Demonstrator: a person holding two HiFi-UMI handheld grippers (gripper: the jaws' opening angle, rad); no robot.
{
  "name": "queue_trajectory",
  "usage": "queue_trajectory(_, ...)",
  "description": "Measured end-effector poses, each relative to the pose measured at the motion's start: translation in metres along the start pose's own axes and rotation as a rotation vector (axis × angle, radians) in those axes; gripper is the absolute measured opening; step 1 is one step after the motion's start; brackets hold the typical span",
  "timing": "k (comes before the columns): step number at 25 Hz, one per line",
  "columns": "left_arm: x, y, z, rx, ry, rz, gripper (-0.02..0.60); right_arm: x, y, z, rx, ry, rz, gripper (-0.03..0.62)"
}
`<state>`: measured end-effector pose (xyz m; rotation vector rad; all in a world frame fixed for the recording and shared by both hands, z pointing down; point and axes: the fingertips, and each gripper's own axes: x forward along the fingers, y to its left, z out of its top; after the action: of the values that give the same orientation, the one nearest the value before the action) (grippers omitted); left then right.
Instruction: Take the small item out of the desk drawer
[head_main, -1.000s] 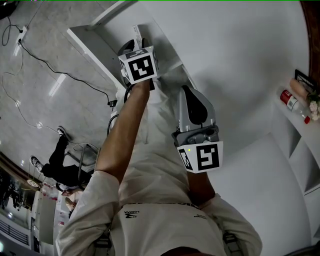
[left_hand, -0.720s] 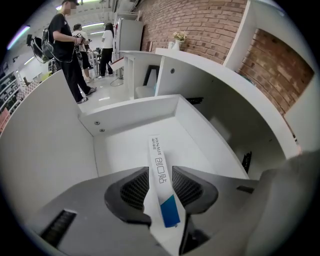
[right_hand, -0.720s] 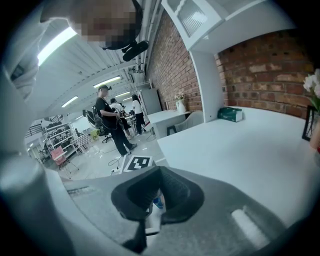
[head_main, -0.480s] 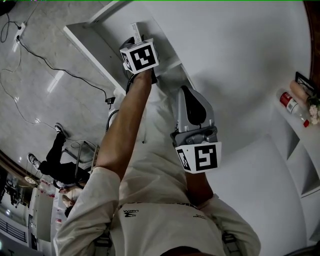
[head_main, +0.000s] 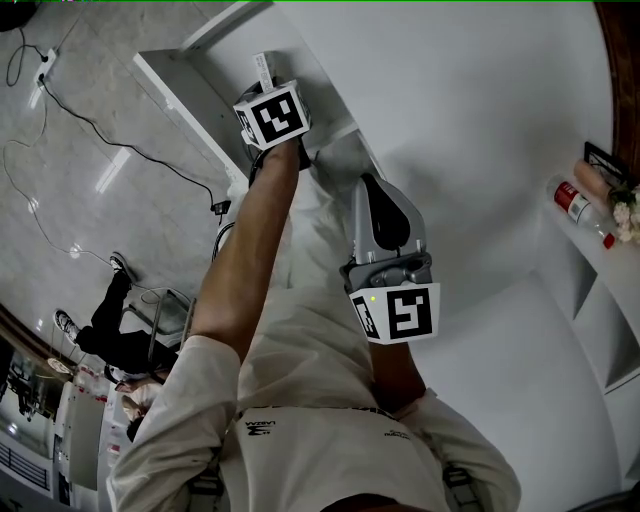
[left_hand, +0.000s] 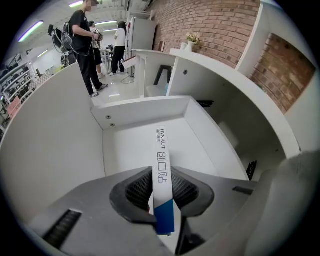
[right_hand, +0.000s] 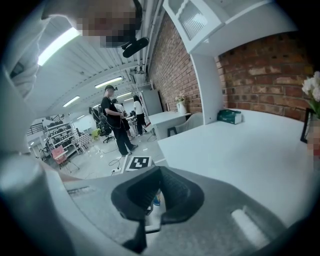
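White-and-blue slim box (left_hand: 162, 165) stands gripped in my left gripper (left_hand: 162, 189), its jaws just closing. My right gripper (right_hand: 152, 197) is clenched, empty.

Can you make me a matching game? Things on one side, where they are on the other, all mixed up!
Things:
1. slim white box with a blue end
2. white desk drawer
3. clear bottle with a red cap
4. thin black cable

Where or how:
A. lying on the grey floor
B. pulled open
C. on the white shelf
D. pinched between the left gripper's jaws

Pairs: 1-D, 2-B, 3-C, 4-A.

The left gripper's jaws have just been closing, with the box between them.
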<state>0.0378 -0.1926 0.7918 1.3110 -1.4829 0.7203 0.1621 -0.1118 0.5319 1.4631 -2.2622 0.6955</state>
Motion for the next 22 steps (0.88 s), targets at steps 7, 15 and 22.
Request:
queue_trajectory(7,-0.042,0.0,0.014,-0.014,-0.06,-0.017,0.078,-0.012,0.013,0.015,-0.006,-0.03,0.009,0.002)
queue_trajectory(15,-0.105,0.004,0.03,0.018,-0.145,-0.073,0.078,-0.022,0.035,0.028,-0.016,-0.058,-0.001,0.002)
queue_trajectory(22,-0.199,-0.006,0.068,0.074,-0.259,-0.132,0.078,-0.049,0.057,0.075,-0.005,-0.101,-0.001,0.002)
